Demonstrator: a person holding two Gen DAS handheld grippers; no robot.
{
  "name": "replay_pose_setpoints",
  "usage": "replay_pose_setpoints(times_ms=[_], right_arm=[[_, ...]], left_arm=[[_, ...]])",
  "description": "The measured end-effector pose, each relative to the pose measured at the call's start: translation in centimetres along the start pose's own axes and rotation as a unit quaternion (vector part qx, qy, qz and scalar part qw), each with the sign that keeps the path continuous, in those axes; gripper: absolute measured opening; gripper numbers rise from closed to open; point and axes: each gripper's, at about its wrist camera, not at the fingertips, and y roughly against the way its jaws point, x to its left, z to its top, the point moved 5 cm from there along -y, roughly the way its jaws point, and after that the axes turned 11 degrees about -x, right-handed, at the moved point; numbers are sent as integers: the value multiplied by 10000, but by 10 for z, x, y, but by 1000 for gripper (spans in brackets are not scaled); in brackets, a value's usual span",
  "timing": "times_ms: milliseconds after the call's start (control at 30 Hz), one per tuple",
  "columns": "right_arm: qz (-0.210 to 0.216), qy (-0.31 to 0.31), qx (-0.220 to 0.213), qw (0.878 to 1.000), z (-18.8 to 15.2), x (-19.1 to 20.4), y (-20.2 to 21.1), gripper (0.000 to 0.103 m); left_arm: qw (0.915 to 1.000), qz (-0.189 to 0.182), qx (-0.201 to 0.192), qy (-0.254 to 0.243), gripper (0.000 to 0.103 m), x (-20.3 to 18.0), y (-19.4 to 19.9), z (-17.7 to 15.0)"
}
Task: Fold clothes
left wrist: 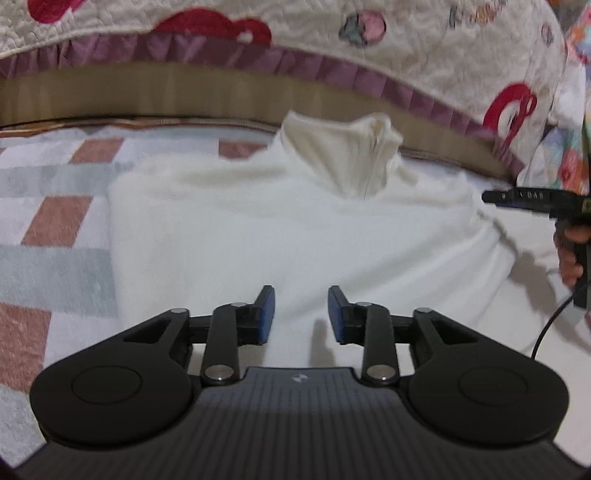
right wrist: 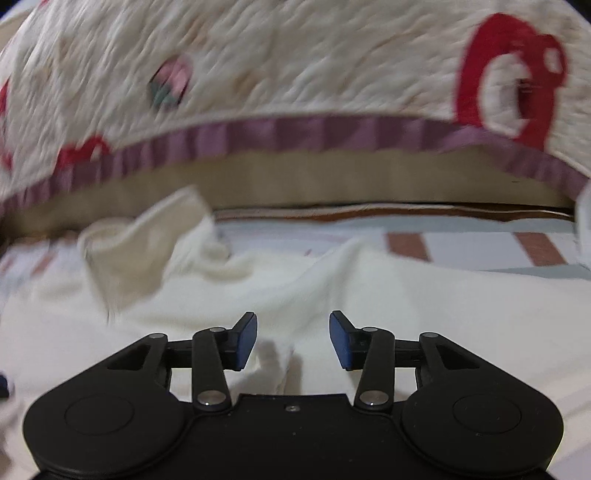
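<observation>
Checked bedding (left wrist: 55, 236) in pale grey, white and brick-red squares covers the surface in the left wrist view, with a cream garment (left wrist: 258, 229) spread flat on it. Beyond the garment runs a tan band (left wrist: 184, 88) under a quilt (left wrist: 295, 29) edged with a mauve frill. Over the garment's near part, the left gripper (left wrist: 301, 314) has its fingers narrowly apart, gripping nothing. At the garment's right edge, a hand (left wrist: 570, 254) holds the other tool.

From the right wrist, the same garment (right wrist: 332, 295) lies rumpled below the quilt (right wrist: 295, 55); the right gripper (right wrist: 293, 339) hangs above the garment, fingers moderately spread and empty.
</observation>
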Motion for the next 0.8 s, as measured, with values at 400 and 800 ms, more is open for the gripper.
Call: replay_pose_setpoints(times_ms=[400, 800], right_arm=[[698, -492, 1019, 9911, -22, 49, -38, 38], [146, 133, 6, 9998, 4, 7, 0, 1]], left_arm=[[9986, 129, 341, -390, 34, -6, -10, -16], [9973, 237, 369, -592, 35, -5, -11, -19]])
